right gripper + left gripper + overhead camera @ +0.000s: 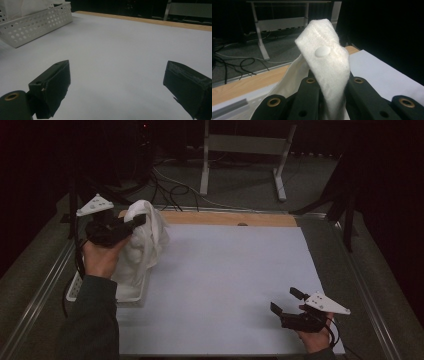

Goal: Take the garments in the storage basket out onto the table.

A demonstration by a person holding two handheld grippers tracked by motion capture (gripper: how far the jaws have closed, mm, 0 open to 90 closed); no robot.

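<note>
Two grippers are at work, one in each of the person's hands, and each has two black jaws and one grey three-cornered plate on top. The left gripper [140, 220] is clenched on one white cloth [145, 237], a soft knitted fabric with a fine ribbed weave and a slightly fuzzy edge; in the left gripper view the cloth [324, 60] rises from between the jaws as a folded band, with a line of stitching along it and one small round white button [322, 51], smooth and domed, just above the jaws. The rest of the cloth hangs in loose folds below and beside this gripper, down into one white basket [131, 293] that sits right under the left hand. In the right gripper view the basket [37, 25] lies far ahead and to the left of the jaws; it is a shallow rectangular tray of stiff white material, its walls pierced by rows of round holes. The right gripper [287, 304] is released, its two blocky, flat-faced jaws spread wide with nothing between them, just above one white sheet [225, 285], smooth and matte, that stretches ahead of it and to both sides. Beyond the sheet, far ahead of both grippers, runs one strip of pale wooden tabletop [225, 218]. The two grippers are well apart.
</note>
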